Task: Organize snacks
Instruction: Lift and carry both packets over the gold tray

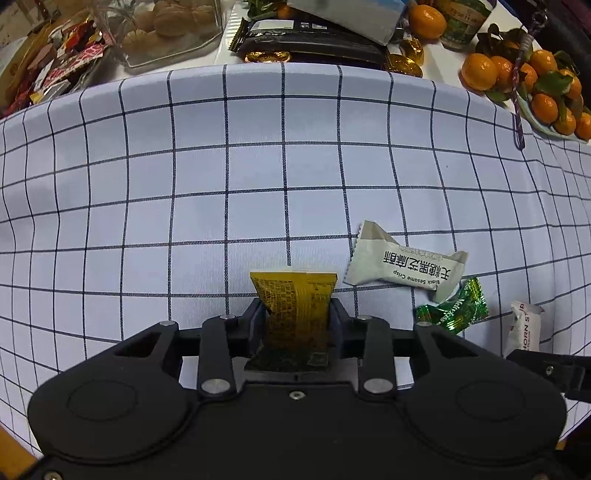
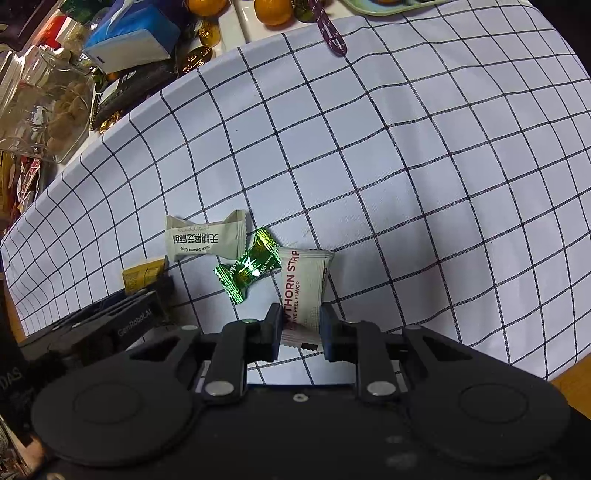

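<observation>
My left gripper (image 1: 297, 308) is shut on a yellow snack packet (image 1: 295, 306), held over the checked cloth (image 1: 184, 166). To its right lie a beige black sesame crisp packet (image 1: 402, 264) and a green foil candy (image 1: 452, 312). My right gripper (image 2: 301, 321) is shut on a white hawthorn strip packet (image 2: 304, 284), which also shows in the left wrist view (image 1: 524, 326). In the right wrist view the green candy (image 2: 249, 267) touches the hawthorn packet's left side, the sesame packet (image 2: 207, 238) lies left of it, and the yellow packet (image 2: 144, 275) shows in the left gripper.
At the cloth's far edge stand a clear box of walnuts (image 1: 170, 29), a pile of red wrapped sweets (image 1: 59, 62), a black packet (image 1: 314, 38), gold foil chocolates (image 1: 402, 62) and a plate of tangerines (image 1: 535, 85). A purple cord (image 2: 332, 33) hangs near the tangerines.
</observation>
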`<state>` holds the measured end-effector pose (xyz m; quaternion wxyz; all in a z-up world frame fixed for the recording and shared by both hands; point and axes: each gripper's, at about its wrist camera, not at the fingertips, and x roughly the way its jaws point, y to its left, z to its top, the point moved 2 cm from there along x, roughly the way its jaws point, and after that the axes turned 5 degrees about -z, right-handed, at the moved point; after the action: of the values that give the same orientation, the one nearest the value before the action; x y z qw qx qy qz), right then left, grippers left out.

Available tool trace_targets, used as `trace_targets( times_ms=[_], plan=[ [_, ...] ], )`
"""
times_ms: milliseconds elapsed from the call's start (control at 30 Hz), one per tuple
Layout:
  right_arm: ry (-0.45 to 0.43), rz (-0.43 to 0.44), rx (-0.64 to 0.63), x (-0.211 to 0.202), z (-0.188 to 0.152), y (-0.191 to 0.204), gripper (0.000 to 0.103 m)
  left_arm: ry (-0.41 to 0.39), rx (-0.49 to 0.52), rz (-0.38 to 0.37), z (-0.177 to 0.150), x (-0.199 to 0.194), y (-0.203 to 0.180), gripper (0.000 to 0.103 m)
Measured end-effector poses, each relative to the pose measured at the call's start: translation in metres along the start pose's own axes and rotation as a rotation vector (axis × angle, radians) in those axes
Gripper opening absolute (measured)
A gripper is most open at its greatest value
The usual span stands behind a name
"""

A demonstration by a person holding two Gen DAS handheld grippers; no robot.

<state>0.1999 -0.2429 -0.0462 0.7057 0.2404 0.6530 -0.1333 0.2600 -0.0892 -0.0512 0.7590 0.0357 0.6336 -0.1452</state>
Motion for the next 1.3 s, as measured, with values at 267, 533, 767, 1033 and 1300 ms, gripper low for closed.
trace_targets(
  times_ms=[267,533,767,1033,1300],
  plan=[
    [-0.061,0.029,-0.004,-0.012,0.002,-0.003,0.023,-0.103,-0.04,-0.085,-0.008,-0.039,0.01,0.041],
    [-0.269,0.032,-0.095,-0.041,-0.015,-0.003,0.023,-0.219,-0.003,-0.082,-0.062,-0.091,0.028,0.041],
    [-0.389,0.123,-0.192,-0.072,-0.065,-0.012,0.023,-0.229,-0.122,-0.138,-0.129,-0.112,0.061,0.041],
    [-0.39,0.221,-0.137,-0.076,-0.139,-0.034,0.023,-0.225,-0.181,-0.128,-0.178,-0.116,0.075,0.041],
    [-0.389,0.258,-0.083,-0.07,-0.205,-0.059,0.023,-0.259,-0.09,-0.052,-0.21,-0.12,0.058,0.041]
  ],
)
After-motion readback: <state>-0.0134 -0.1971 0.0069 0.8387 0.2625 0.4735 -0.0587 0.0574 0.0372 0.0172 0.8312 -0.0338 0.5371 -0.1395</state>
